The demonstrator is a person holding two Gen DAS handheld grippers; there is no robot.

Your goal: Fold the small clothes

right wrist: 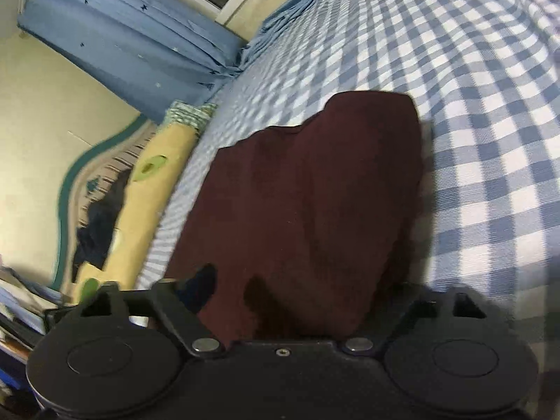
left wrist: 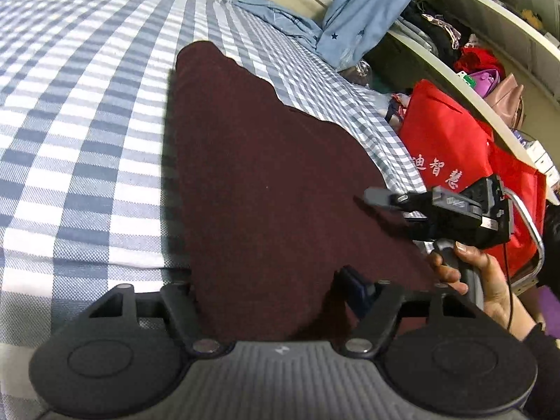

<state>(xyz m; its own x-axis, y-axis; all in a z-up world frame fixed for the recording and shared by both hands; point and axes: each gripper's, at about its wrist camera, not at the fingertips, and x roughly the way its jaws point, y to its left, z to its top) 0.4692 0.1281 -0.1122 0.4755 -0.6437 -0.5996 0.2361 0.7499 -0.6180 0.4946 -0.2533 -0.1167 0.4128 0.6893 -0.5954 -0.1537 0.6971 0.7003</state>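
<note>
A dark maroon garment (left wrist: 266, 175) lies on the blue-and-white checked bed (left wrist: 87, 122). Its near edge drapes over my left gripper (left wrist: 269, 297), covering the left finger; only the right fingertip (left wrist: 353, 290) shows. The right gripper (left wrist: 381, 199) shows in the left wrist view at the garment's right edge, its fingers close together on the cloth. In the right wrist view the garment (right wrist: 308, 189) hangs over the right gripper (right wrist: 290, 301), hiding most of both fingers; one dark fingertip (right wrist: 203, 287) shows at the left.
A red bag (left wrist: 455, 147) and shelves with clothes (left wrist: 472, 56) stand right of the bed. Blue starred fabric (right wrist: 133, 42) hangs at the bed's far end. A yellow patterned cushion (right wrist: 147, 192) lies along the bed's left side by the wall.
</note>
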